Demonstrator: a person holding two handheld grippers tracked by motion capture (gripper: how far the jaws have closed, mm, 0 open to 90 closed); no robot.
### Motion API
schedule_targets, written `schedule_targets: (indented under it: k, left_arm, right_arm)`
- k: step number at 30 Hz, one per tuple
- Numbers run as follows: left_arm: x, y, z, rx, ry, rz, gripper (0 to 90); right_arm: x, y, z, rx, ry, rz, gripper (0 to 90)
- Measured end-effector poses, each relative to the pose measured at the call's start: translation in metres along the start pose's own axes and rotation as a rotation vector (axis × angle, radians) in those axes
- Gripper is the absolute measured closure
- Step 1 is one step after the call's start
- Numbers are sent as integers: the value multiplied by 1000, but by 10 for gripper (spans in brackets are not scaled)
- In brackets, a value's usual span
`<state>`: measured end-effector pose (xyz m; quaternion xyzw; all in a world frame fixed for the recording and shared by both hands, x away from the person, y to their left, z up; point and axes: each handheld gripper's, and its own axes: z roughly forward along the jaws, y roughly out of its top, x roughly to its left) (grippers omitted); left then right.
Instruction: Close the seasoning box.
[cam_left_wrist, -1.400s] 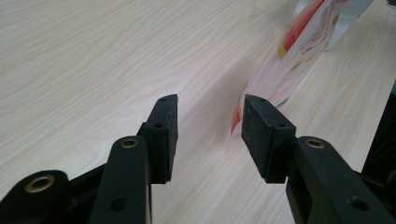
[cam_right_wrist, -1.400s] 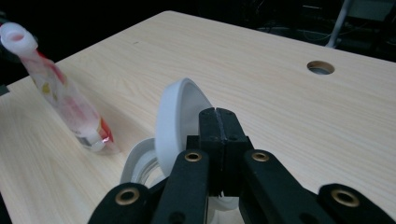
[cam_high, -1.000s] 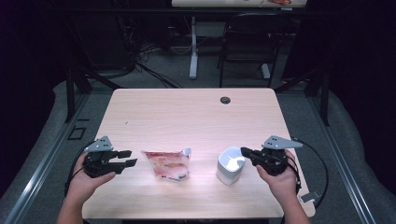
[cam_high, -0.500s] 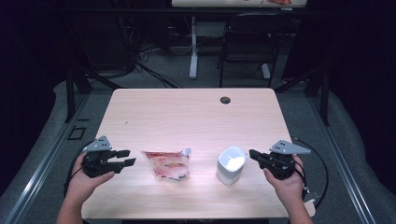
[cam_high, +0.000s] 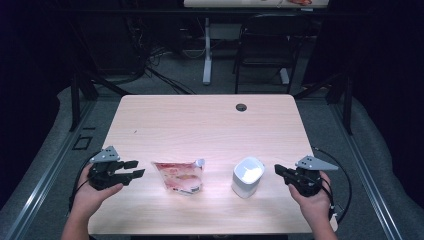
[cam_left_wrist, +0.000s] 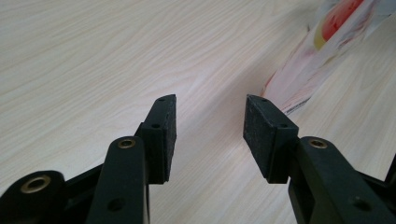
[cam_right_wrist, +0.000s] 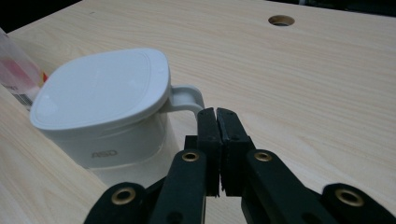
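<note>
A white lidded container (cam_high: 247, 176) with a small tab handle (cam_right_wrist: 186, 97) stands on the wooden table (cam_high: 200, 125) at the front right. Just right of it sits my right gripper (cam_high: 278, 170), jaws shut with nothing between them, tips close to the tab (cam_right_wrist: 217, 113). A clear pouch with red and yellow print (cam_high: 179, 175) lies flat at the front middle. My left gripper (cam_high: 136, 169) rests left of the pouch, open and empty, its pads (cam_left_wrist: 163, 135) apart over bare wood, the pouch's edge (cam_left_wrist: 308, 70) ahead to the right.
A round cable hole (cam_high: 241, 107) sits near the table's far edge. Beyond the table stand a black chair (cam_high: 265, 50), a desk leg (cam_high: 206, 50) and loose cables on the floor. Cables trail from both grippers off the table's front corners.
My right gripper has drawn back to the right, away from the white container, its jaws shut. The left gripper has barely moved.
</note>
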<state>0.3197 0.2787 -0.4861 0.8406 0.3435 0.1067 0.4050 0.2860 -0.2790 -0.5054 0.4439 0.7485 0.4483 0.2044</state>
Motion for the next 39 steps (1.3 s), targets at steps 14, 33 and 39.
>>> schedule_targets:
  k: [14, 33, 39]
  left_arm:
    - [1, -2, 10, 14, 0, -6, 522]
    - [8, -7, 13, -1, 40, -27, 454]
    - [9, -8, 14, 2, 47, -31, 452]
  right_arm:
    - [-2, -21, 18, 27, -2, 35, 718]
    - [-17, -34, 24, 25, -175, 34, 432]
    - [-17, -35, 25, 32, -183, 29, 425]
